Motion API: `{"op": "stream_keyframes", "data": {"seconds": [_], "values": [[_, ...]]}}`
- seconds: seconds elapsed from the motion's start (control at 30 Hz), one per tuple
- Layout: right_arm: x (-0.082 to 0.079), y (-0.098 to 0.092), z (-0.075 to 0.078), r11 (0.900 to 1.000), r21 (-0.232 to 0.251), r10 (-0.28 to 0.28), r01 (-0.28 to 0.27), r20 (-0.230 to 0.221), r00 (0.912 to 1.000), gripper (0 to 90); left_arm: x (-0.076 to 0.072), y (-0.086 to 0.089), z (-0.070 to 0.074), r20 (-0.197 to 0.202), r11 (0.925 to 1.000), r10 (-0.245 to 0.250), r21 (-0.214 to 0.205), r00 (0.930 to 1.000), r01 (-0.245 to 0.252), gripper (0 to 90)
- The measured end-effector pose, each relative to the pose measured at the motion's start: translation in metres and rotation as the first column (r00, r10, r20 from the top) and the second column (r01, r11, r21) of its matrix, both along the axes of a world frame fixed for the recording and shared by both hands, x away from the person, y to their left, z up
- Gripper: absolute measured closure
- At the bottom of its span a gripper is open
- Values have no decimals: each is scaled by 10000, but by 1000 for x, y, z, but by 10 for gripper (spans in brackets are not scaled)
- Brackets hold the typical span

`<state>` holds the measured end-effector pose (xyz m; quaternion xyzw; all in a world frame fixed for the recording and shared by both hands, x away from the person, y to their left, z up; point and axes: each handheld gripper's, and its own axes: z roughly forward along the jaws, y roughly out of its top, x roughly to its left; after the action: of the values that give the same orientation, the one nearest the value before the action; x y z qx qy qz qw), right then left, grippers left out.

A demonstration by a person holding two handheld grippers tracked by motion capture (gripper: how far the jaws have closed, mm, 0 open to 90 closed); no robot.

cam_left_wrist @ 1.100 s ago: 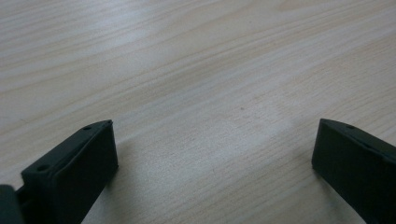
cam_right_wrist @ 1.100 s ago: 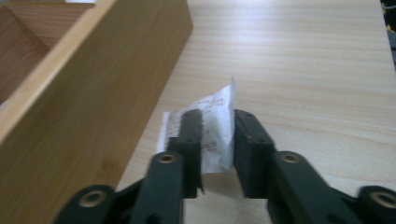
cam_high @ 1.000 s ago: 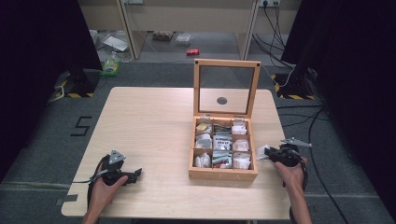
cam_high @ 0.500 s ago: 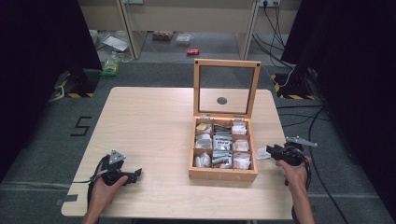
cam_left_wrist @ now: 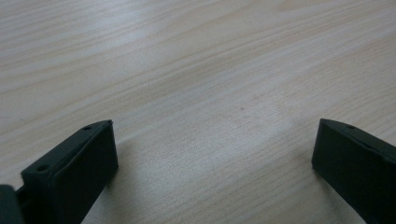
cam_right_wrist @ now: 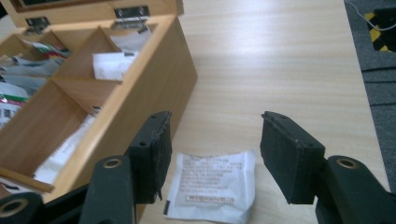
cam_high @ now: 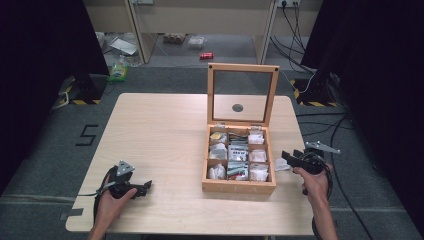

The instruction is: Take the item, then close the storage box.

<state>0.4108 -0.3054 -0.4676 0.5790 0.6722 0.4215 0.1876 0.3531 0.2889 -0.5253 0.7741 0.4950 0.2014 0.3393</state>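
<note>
Right gripper (cam_right_wrist: 212, 149), at the lower right of the high view, poised with jaws spread wide over a white paper sachet (cam_right_wrist: 212, 189), nothing pinched between them. Sachet lying flat on the table (cam_high: 160, 130), just beside the right wall of the open wooden box (cam_high: 238, 185), low in the right gripper view. Judged early in the work: sachet out of the box, not yet gripped; closing on it and lifting left to do. Left gripper (cam_left_wrist: 215, 154) at the lower left of the high view, jaws wide apart over bare wood, idle, well apart from the box. Box lid (cam_high: 243, 95) standing upright at the back, compartments stocked with more sachets. Box wall close against the near jaw, likely to crowd the pinch; thin flat paper probably hard to pick up off the wood.
</note>
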Motion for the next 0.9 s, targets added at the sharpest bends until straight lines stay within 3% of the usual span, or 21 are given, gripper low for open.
{"op": "stream_keyframes", "data": {"seconds": [0.37, 0.9], "values": [[3, 6, 14, 9997, 229, 86, -95, 362, 9993, 360, 0, 0, 0, 0, 10000, -1, -1, 10000, 1, 0], [14, 38, 30, 9936, 122, 1110, -1123, 803, 9906, 328, 0, 0, 0, 0, 10000, -2, -2, 10000, 2, 0]]}}
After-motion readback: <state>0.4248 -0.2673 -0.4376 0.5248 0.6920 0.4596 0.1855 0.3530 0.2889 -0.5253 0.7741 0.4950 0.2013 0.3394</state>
